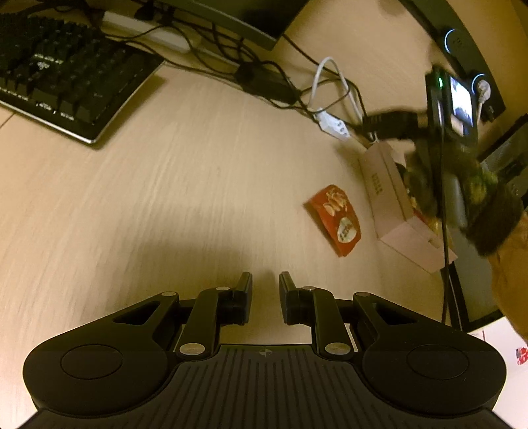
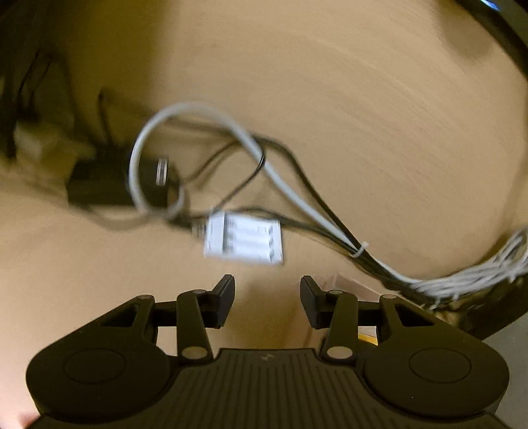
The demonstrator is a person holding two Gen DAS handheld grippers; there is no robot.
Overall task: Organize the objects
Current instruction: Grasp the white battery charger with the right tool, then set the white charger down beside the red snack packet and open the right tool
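A red snack packet (image 1: 335, 219) lies flat on the light wooden desk (image 1: 184, 184), ahead and to the right of my left gripper (image 1: 265, 280). The left gripper is open and empty, its fingers a small gap apart above bare desk. Just right of the packet stands an open white cardboard box (image 1: 392, 201) with something inside. The other gripper (image 1: 435, 132), held in a gloved hand, is blurred above that box. In the right wrist view my right gripper (image 2: 267, 285) is open and empty, just short of a white USB hub (image 2: 246, 242) among cables.
A black keyboard (image 1: 59, 76) lies at the far left. Black and white cables (image 1: 264, 76) tangle along the back by a monitor base (image 1: 237, 19). A bundle of grey and black cables (image 2: 330, 211) runs to the right desk edge, tied with a white clip.
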